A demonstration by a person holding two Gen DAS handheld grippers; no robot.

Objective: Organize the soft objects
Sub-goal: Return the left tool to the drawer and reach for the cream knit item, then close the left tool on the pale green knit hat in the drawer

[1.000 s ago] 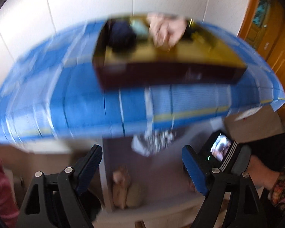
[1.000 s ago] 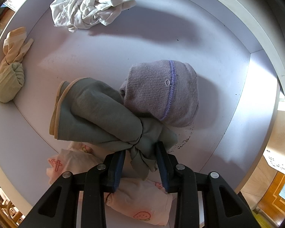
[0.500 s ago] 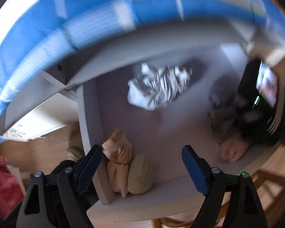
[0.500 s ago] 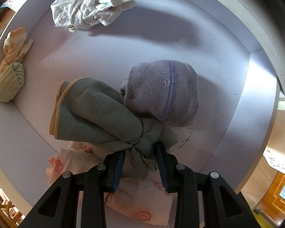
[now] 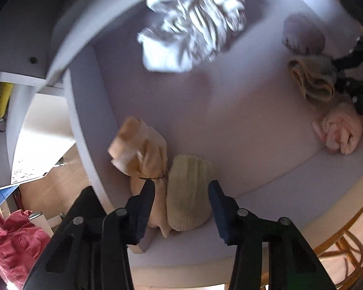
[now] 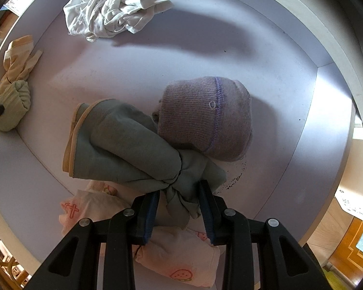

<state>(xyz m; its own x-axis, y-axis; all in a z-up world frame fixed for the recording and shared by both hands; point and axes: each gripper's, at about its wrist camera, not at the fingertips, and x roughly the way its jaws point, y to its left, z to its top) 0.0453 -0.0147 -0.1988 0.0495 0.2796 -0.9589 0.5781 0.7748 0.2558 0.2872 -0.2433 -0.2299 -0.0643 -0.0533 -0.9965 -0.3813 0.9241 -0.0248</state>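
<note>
A pale lilac drawer [image 5: 242, 111] holds several soft things. My left gripper [image 5: 181, 188] points down over a yellow-green rolled bundle [image 5: 186, 207] tied to a tan cloth [image 5: 142, 145]. Its jaws are closing with the bundle between them, and no squeeze shows. My right gripper [image 6: 179, 198] is shut on the knotted end of a grey-green cloth [image 6: 123, 145]. That cloth lies against a purple knit hat [image 6: 205, 120] and over a pink printed cloth [image 6: 181, 261]. A crumpled white cloth [image 6: 113, 7] lies at the back.
The drawer's left wall [image 5: 84, 120] stands right beside the tan cloth. A red cloth [image 5: 9, 236] lies outside at the lower left. A wicker frame [image 5: 346, 249] shows below the drawer's front edge. Wooden floor shows past the right side [image 6: 355, 236].
The left gripper has swung down from the blue cloth above into the drawer, and its jaws have narrowed around the yellow-green bundle. The right gripper and its grey-green cloth have not moved.
</note>
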